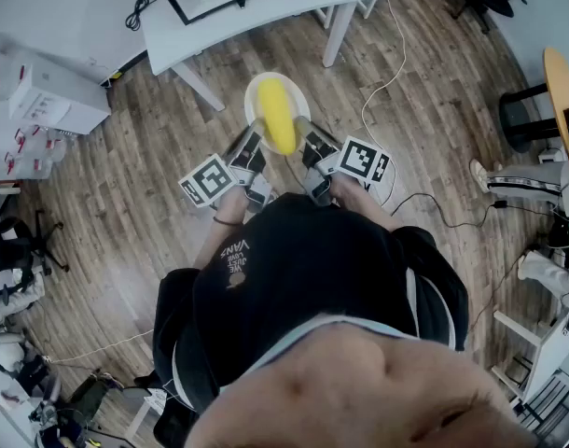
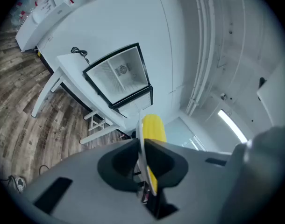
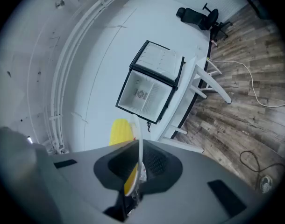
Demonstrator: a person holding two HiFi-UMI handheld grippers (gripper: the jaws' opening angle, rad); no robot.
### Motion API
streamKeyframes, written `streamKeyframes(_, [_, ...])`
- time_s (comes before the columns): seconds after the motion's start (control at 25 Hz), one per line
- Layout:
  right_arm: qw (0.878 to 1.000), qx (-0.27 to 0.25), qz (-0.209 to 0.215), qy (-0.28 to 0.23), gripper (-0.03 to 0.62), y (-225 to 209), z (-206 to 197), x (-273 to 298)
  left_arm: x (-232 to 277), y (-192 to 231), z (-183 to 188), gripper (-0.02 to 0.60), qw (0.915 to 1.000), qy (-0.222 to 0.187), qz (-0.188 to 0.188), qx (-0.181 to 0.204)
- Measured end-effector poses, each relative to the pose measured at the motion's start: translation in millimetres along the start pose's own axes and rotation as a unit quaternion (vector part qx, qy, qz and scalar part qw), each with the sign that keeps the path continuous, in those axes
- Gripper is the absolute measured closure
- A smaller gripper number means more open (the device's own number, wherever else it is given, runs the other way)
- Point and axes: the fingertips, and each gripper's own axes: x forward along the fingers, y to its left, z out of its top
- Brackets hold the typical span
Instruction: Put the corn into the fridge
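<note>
The left gripper [image 2: 141,148] has its jaws closed tight on the thin rim of a white plate [image 2: 140,124], which stands edge-on between them in the left gripper view. The right gripper [image 3: 138,160] is clamped the same way on the opposite rim of the plate [image 3: 137,133]. In the head view the plate [image 1: 256,92] hangs level between the left gripper [image 1: 256,131] and the right gripper [image 1: 309,134], just past their tips.

The corn [image 1: 277,115] lies lengthwise on the plate, between the two grippers and running away from them. From the left gripper it sits just to the inner side of the pinched rim, a yellow cob [image 2: 153,127]. From the right gripper it [image 3: 119,130] shows on the other side of the rim.

Beyond the jaws and below is wooden floor [image 1: 126,185], with a white cable [image 1: 378,90] trailing ahead of the right gripper.

Farther ahead of both grippers stands a white table [image 1: 266,12]. On it sits the fridge [image 2: 119,76], black-framed, its door open and its white inside facing the grippers [image 3: 149,90]. Far off to the right gripper's outer side is a black office chair [image 3: 198,17].
</note>
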Motion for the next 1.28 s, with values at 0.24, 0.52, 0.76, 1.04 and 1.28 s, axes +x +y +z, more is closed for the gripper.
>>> streamKeyframes(0.24, [1.000,-0.007,-0.004,-0.004,0.571,-2,-4,4,-2,6,1,0.534,1.0000,0.003,-0.002,-0.002])
streamKeyframes(0.52, [1.000,0.002,-0.019,-0.011,0.569,-1,-16,14,-11,16,10,0.534,1.0000,0.005,-0.007,-0.004])
streamKeyframes(0.76, [1.000,-0.004,-0.015,-0.022,0.571,6,-24,32,-18,27,26,0.534,0.9998,0.011,-0.013,-0.007])
streamKeyframes(1.04, [0.999,-0.009,-0.016,-0.037,0.569,13,-29,53,-23,39,46,0.534,0.9994,0.023,-0.024,-0.001])
streamKeyframes(1.28, [0.999,-0.008,-0.019,-0.046,0.569,15,-37,62,-27,46,54,0.534,0.9990,0.032,-0.031,-0.001])
